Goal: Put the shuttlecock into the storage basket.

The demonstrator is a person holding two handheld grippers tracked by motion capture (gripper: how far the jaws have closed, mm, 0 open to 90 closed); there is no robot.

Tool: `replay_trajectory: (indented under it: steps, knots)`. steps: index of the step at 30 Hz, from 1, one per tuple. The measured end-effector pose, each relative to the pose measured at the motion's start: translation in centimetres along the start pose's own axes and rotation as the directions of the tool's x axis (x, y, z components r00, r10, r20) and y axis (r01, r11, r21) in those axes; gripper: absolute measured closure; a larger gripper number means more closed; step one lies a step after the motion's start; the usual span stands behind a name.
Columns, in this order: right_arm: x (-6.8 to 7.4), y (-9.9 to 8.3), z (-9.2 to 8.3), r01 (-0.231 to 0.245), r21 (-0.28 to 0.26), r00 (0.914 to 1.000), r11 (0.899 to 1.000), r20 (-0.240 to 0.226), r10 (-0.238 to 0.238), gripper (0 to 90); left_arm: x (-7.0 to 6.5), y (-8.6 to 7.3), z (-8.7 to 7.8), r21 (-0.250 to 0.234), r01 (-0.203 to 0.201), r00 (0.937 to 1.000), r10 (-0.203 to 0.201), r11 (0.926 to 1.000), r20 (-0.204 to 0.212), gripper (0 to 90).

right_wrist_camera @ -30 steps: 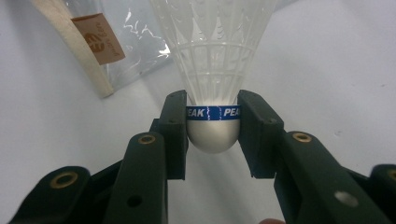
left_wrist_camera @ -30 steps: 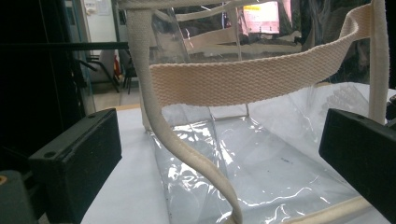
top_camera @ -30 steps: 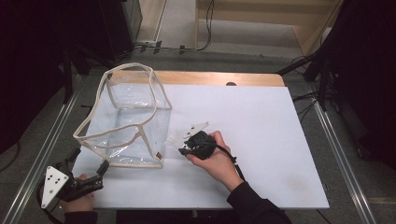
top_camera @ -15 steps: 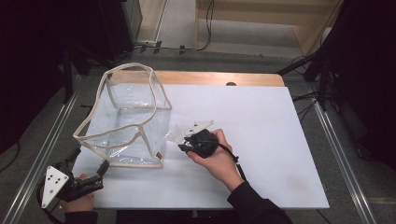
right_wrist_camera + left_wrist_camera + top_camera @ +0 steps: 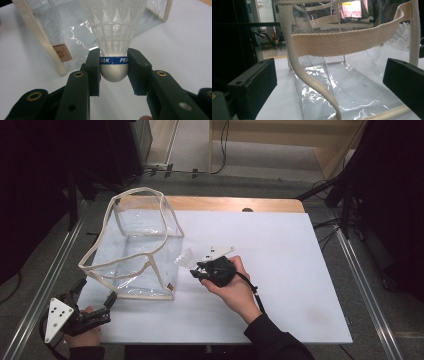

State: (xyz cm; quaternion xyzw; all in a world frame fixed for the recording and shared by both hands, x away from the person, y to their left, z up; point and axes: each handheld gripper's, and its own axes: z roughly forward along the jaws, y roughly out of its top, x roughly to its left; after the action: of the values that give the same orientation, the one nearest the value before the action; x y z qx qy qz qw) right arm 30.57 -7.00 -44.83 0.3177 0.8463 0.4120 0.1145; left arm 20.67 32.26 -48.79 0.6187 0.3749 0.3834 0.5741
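The right gripper [image 5: 113,67] clamps the shuttlecock [image 5: 113,37] by its cork, skirt pointing toward the clear bag [image 5: 135,250] just beside it, while the left gripper [image 5: 95,307] waits open by the bag's near corner.

A white surface [image 5: 280,270] lies on a wooden board [image 5: 225,204]. Around it are metal rails [image 5: 360,275], a grey floor [image 5: 50,270] and black cables [image 5: 222,150].
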Motion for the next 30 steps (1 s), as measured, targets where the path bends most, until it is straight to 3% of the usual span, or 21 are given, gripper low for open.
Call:
replay_trajectory:
  steps: [30]
  knots:
    - [0.6,1.6,-2.2,-0.007,-0.141,0.9999,0.990,-0.011,0.006,63.2,0.0,0.0,0.0,0.000,-0.001,1.0000,0.001,1.0000,0.000,0.0]
